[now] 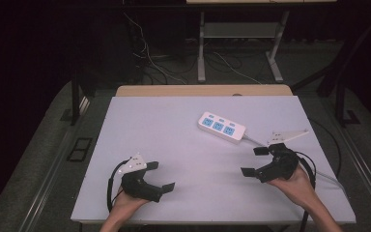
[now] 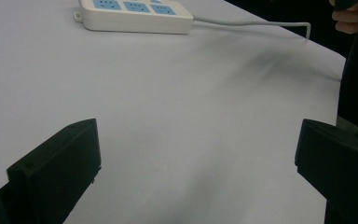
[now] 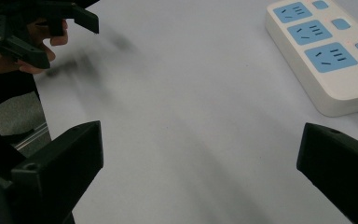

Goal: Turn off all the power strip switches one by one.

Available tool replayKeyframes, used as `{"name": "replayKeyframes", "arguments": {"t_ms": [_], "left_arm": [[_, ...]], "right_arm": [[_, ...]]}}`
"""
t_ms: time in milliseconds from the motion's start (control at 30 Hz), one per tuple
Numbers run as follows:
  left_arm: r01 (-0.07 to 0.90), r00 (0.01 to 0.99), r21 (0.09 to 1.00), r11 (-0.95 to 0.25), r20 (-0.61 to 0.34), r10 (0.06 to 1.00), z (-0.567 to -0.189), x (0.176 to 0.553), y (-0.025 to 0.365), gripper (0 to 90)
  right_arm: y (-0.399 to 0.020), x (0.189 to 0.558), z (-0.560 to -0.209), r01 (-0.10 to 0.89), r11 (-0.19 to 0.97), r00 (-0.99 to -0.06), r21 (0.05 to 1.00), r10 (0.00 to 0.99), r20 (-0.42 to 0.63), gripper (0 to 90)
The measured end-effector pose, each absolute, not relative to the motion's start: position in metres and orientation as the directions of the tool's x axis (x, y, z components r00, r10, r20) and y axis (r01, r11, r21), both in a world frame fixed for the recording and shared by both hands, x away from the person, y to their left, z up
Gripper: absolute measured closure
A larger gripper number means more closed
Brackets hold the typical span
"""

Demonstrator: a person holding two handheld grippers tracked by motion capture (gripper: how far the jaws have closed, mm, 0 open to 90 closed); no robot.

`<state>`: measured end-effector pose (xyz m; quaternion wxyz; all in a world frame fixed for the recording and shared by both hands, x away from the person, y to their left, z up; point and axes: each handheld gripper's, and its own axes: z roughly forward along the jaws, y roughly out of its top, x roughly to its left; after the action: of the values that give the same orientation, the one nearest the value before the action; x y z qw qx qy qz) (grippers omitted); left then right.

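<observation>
Your left gripper (image 1: 160,175) sits at the table's (image 1: 174,130) near left, your right gripper (image 1: 254,161) at the near right, well apart, with the power strip (image 1: 221,127) lying farther back between them, nearer the right one, its cable (image 1: 254,140) trailing off rightward.

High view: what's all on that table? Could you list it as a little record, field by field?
Surface: white table
Item: white power strip with three blue sockets, lying flat toward the far right
Cord: grey cable running from the strip toward the right edge
Left gripper: open, near left, holding nothing
Right gripper: open, near right, holding nothing, closer to the strip
Contact: neither gripper touches the strip
</observation>
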<state>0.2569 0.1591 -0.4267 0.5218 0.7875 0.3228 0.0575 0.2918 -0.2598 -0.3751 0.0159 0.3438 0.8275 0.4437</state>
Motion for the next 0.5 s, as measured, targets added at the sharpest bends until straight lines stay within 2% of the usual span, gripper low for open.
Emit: {"name": "replayKeyframes", "arguments": {"t_ms": [500], "left_arm": [[0.452,0.782,0.858,-0.244,-0.250,0.571,-0.428,0.257,0.160,0.0]], "right_arm": [[-0.255,0.314,-0.361,0.546,0.393,-0.775,0.740,0.572,0.268,0.3]]}}
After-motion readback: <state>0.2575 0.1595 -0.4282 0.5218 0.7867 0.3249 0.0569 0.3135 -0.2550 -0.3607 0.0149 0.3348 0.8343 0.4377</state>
